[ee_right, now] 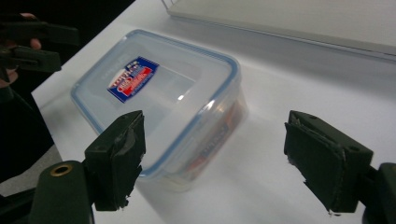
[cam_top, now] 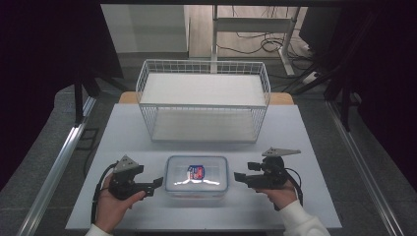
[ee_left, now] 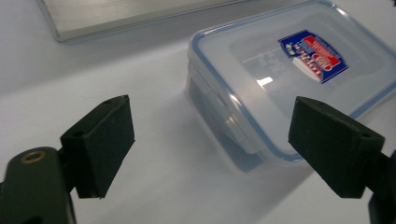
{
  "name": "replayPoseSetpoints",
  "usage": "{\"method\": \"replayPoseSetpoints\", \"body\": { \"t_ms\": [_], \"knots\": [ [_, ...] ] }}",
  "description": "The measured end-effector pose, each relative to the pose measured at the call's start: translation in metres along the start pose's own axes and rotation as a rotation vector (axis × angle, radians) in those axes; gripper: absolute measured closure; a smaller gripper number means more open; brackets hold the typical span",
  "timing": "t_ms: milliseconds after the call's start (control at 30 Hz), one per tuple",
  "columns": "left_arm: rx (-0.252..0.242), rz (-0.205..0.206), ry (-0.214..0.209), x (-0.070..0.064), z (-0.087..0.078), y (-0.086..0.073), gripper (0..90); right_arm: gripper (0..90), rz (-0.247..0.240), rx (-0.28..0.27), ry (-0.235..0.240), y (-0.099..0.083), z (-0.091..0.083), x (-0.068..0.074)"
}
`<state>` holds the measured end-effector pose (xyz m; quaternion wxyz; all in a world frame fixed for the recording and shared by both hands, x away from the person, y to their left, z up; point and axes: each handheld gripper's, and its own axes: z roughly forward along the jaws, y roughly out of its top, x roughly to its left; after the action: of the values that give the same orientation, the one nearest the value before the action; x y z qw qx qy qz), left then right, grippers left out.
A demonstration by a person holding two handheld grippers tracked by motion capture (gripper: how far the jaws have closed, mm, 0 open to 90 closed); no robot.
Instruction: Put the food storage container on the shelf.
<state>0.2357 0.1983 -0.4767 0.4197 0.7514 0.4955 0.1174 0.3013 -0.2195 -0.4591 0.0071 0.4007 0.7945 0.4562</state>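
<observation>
Clear lidded container (cam_top: pixel 196 178) with a blue rim seal and a red-and-blue label (cam_top: pixel 196 172); white wire basket (cam_top: pixel 204 101) on the pale grey table (cam_top: pixel 295 132); both grippers' pads black

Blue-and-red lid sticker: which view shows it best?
Left gripper view. The sticker is largest there, unobstructed on the container lid, though its print stays illegible. The right gripper view shows it whole but smaller. The high view gives a tiny patch beside glare.

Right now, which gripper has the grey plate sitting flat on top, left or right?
The right gripper. Its grey plate lies roughly level and juts toward the table edge; the left gripper carries its plate tilted. Both flank the lidded container, jaws open.
</observation>
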Motion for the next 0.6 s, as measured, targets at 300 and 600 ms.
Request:
{"method": "replayPoseSetpoints", "body": {
  "t_ms": [300,600],
  "knots": [
    [0.032,-0.107,-0.116,0.006,0.004,0.010,17.8,20.7,0.013,0.006,0.040,0.005,0.012,0.002],
    [0.093,-0.247,-0.258,0.021,0.031,0.013,15.7,20.7,0.008,0.021,0.052,0.008,0.020,0.006]
  ]
}}
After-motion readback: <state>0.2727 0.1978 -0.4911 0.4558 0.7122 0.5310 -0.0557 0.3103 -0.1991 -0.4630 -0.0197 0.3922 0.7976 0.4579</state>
